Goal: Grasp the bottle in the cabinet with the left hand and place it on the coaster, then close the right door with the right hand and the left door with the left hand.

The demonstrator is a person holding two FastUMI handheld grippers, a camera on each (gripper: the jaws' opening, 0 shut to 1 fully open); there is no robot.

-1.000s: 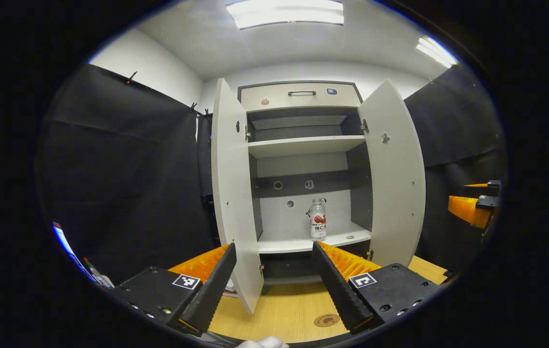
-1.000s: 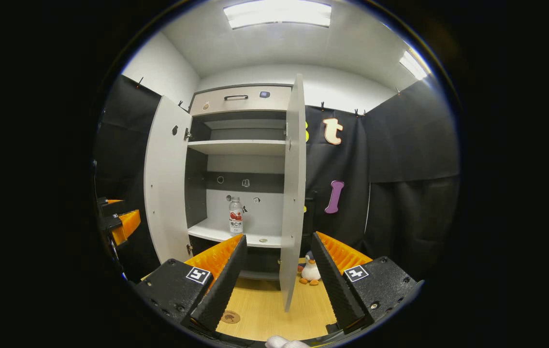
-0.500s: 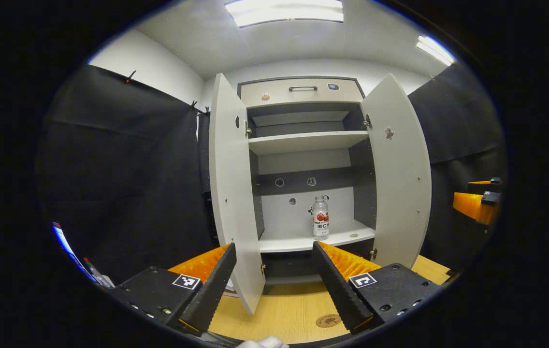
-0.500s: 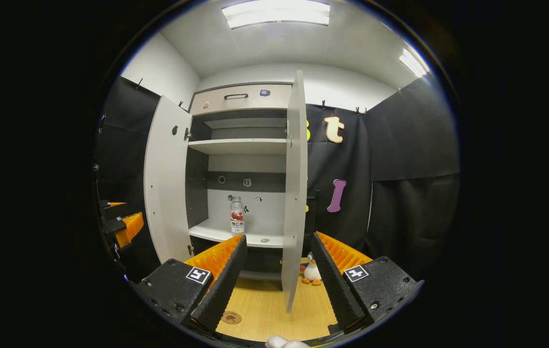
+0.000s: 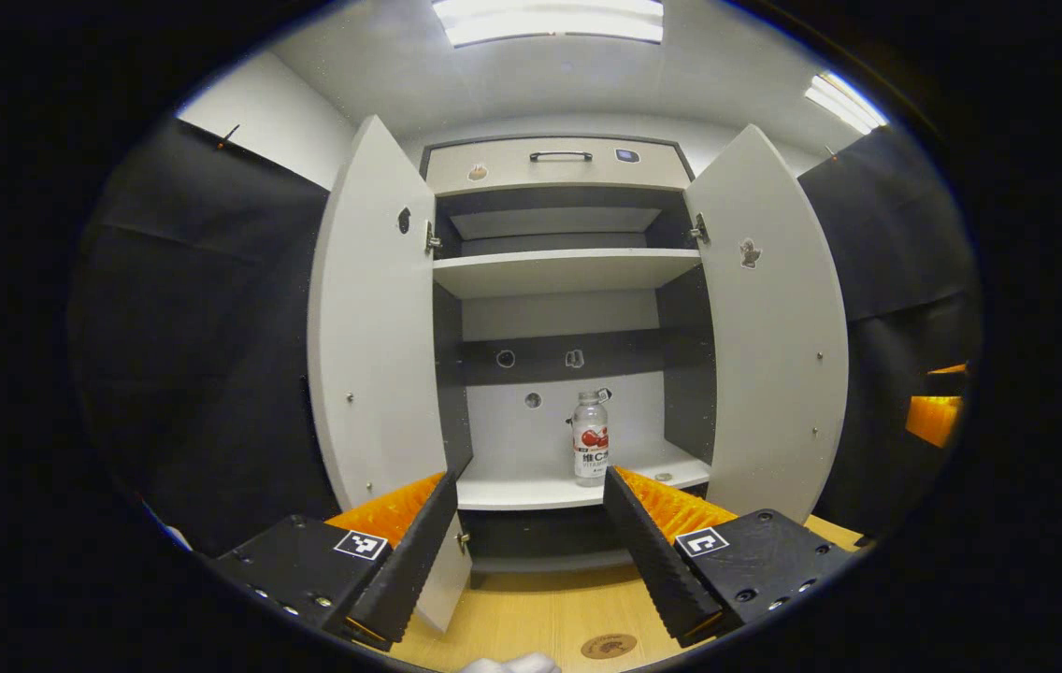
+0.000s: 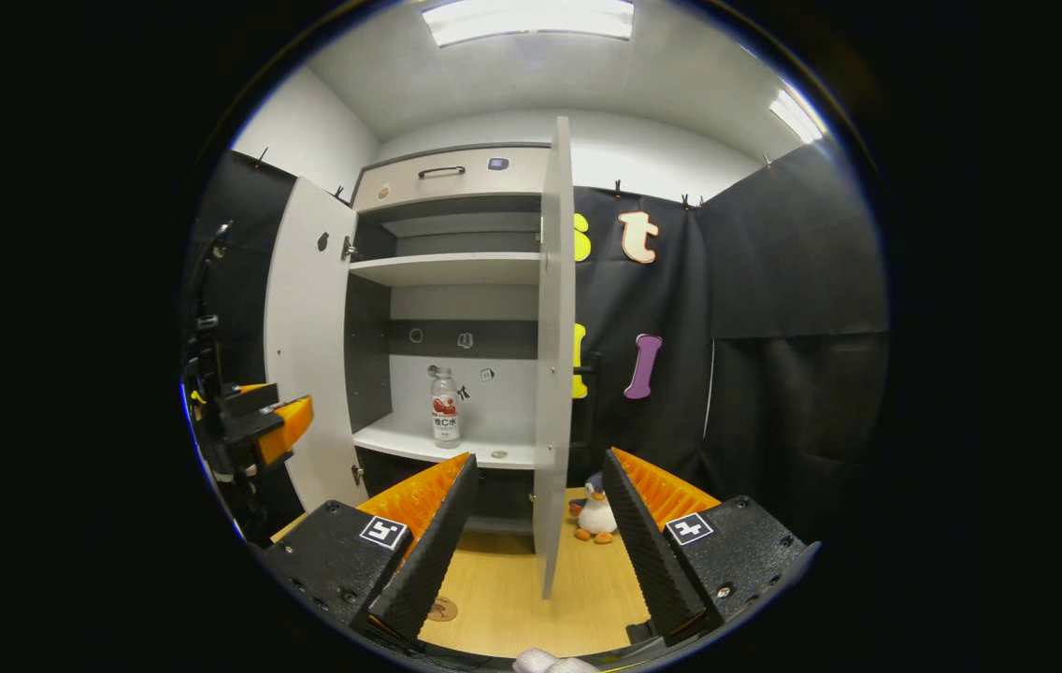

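Note:
A clear bottle with a red and white label stands upright on the cabinet's lower shelf, right of centre. The same bottle stands there in the right gripper view. Both cabinet doors hang wide: the left door and the right door, the right door seen edge-on. My left gripper is open and empty, in front of the shelf and short of the bottle. My right gripper is open, straddling the right door's edge from a distance. A round brown coaster lies on the wooden table.
A small penguin toy stands on the table right of the cabinet. An upper shelf and a top drawer with a handle sit above. The left gripper hangs at the far left in the right gripper view.
My left gripper moved forward and to the right, so the cabinet looks larger and the bottle sits nearer its middle. My right gripper drifted slightly closer to the cabinet.

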